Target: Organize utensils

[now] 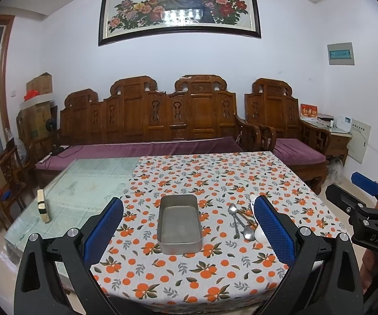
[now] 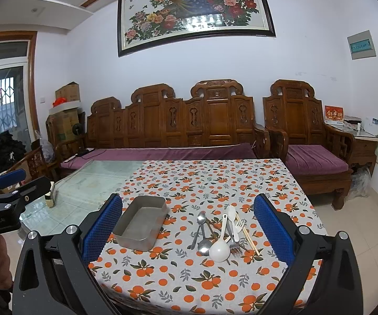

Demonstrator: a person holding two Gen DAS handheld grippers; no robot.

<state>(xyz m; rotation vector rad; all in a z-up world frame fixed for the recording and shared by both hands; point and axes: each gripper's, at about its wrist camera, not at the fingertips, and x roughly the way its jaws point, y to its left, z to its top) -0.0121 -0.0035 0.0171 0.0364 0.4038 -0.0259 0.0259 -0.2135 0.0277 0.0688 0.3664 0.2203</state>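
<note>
Right gripper (image 2: 188, 232): jaws spread wide, holding nothing, touching nothing. Utensil pile (image 2: 221, 233) lies dead ahead between them on desk (image 2: 215, 283), handles running mostly away from jaws; white ladle (image 2: 219, 249) nearest. Right hand judged nearer to pile. Left gripper (image 1: 188, 232): jaws also spread, empty; metal tray (image 1: 179, 223) ahead between them, long axis pointing away, nothing in it. From left jaws, pile sits right of tray, partly hidden behind right pad.

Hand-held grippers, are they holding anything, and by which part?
Nothing is held. The left hand-held gripper and right hand-held gripper are both open above the tablecloth; the utensils lie untouched.
</note>
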